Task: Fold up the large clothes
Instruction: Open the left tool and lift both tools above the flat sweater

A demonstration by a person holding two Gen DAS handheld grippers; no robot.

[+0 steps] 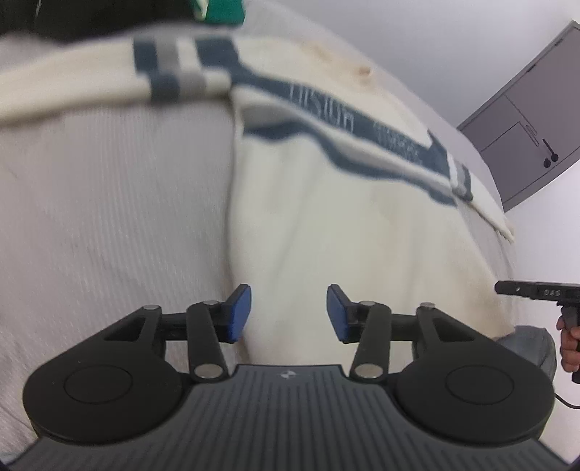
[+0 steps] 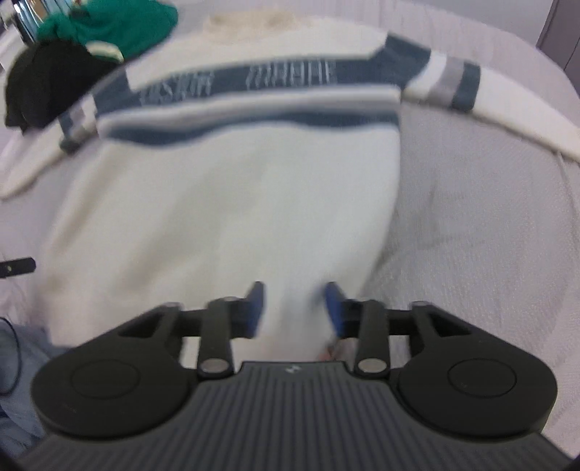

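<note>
A cream sweater (image 1: pixel 326 224) with blue chest stripes and pale lettering lies spread flat on a light ribbed bedcover (image 1: pixel 108 203), sleeves out to both sides. My left gripper (image 1: pixel 288 313) hovers above the sweater's lower left edge, its blue pads (image 1: pixel 239 311) apart with nothing pinched between them. In the right wrist view the same sweater (image 2: pixel 235 188) fills the middle. My right gripper (image 2: pixel 293 311) hangs over its lower right hem, blurred, with its pads apart and only cloth seen beneath the gap.
A green garment (image 2: pixel 119 21) and a black one (image 2: pixel 47 83) are piled at the far left corner of the bed. A grey cabinet (image 1: pixel 533 119) stands against the white wall. A hand (image 1: pixel 569 344) shows at the right edge. Bluish fabric (image 2: pixel 21 362) lies lower left.
</note>
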